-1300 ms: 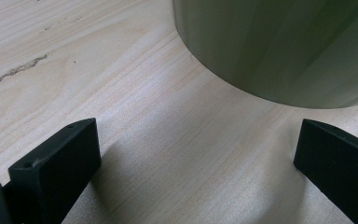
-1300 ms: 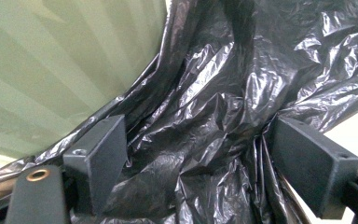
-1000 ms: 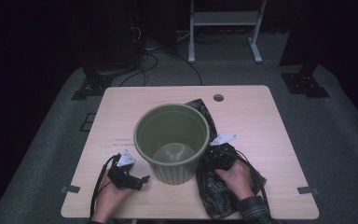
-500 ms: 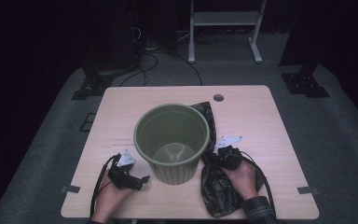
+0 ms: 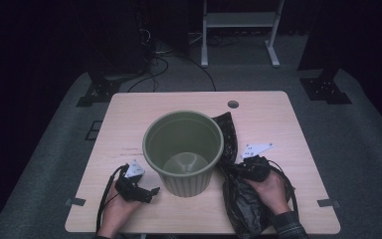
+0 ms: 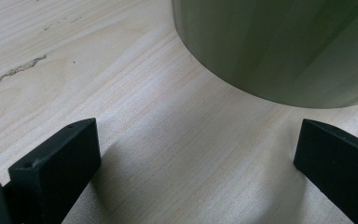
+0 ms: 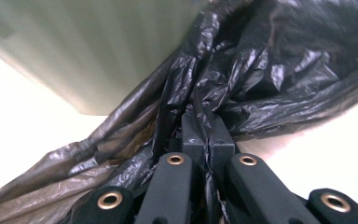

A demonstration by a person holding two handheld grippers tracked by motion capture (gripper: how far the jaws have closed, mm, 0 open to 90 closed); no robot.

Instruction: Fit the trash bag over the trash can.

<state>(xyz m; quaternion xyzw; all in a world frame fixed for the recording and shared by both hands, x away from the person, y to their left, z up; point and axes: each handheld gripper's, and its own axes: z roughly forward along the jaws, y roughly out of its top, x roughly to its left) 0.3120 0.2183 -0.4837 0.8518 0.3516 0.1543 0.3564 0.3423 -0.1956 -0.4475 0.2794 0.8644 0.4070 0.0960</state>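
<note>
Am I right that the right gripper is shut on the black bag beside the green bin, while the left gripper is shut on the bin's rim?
Not quite. The right gripper is indeed shut on the black bag beside the green bin, but the left gripper is open, its fingers wide apart over bare table just short of the bin's base, as the left gripper view shows.

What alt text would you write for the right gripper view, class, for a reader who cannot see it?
The right gripper has its black fingers shut on a fold of crumpled black bag. Behind the bag stands a green bin on a pale table.
</note>
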